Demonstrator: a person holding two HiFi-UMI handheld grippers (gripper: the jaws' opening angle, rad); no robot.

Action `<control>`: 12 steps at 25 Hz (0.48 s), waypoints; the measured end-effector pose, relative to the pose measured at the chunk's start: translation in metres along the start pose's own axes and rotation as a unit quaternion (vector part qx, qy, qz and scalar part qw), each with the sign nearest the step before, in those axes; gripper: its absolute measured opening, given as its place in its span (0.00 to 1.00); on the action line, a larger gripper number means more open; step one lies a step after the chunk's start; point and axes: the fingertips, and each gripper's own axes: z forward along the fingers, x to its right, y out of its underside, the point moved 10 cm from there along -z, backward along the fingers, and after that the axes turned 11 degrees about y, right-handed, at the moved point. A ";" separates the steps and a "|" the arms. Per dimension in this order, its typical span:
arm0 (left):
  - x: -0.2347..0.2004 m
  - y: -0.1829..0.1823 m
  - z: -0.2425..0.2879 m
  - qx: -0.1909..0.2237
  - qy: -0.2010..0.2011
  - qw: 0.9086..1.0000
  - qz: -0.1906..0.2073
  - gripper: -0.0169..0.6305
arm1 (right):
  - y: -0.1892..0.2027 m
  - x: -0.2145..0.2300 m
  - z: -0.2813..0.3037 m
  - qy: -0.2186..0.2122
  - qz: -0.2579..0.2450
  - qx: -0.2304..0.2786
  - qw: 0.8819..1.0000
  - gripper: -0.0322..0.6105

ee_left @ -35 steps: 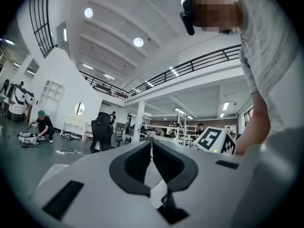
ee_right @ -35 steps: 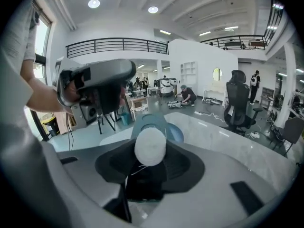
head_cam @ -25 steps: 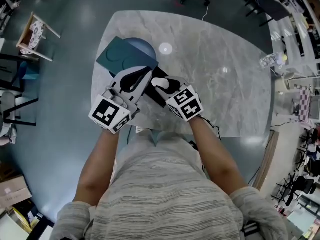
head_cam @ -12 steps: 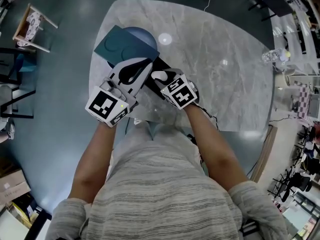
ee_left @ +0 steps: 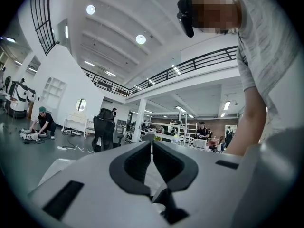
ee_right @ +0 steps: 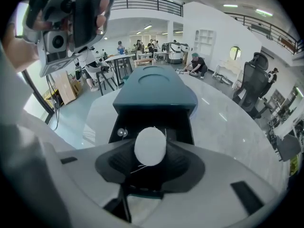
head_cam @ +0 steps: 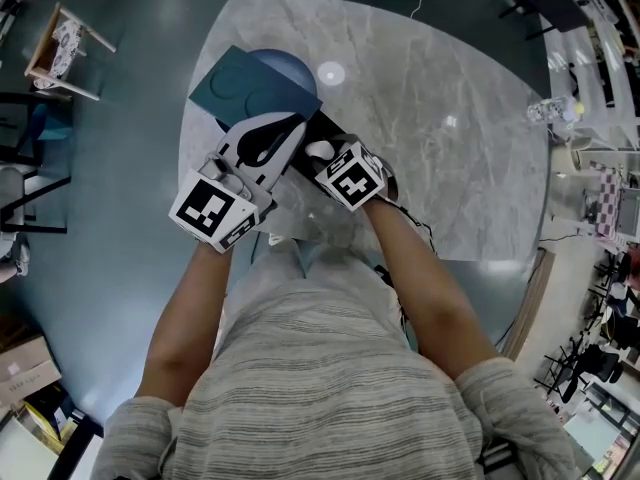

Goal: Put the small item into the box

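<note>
A teal box (head_cam: 255, 93) lies at the near-left part of the marble table (head_cam: 440, 78), its black open compartment (ee_right: 152, 120) facing me and its teal lid (ee_right: 156, 91) behind. My right gripper (ee_right: 150, 151) is shut on a small white round item (ee_right: 150, 145) and hovers at the near edge of the black compartment; in the head view the item (head_cam: 320, 150) shows just ahead of the marker cube. A tiny round piece (ee_right: 122, 132) lies inside at the left. My left gripper (ee_left: 152, 148) is shut on nothing, tilted upward beside the box (head_cam: 288, 130).
The table's near edge runs just under both grippers. A wooden chair (head_cam: 65, 53) stands on the floor at the far left, and cluttered shelves (head_cam: 590, 78) line the right side. People and office chairs show far off in the gripper views.
My right gripper has crept a little forward and left toward the box's open compartment with the white item in it. The left gripper has hardly moved.
</note>
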 end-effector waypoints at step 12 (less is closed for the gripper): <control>-0.002 0.000 -0.006 0.002 -0.006 1.000 -0.003 0.07 | -0.008 -0.003 0.003 -0.009 -0.007 -0.001 1.000 0.34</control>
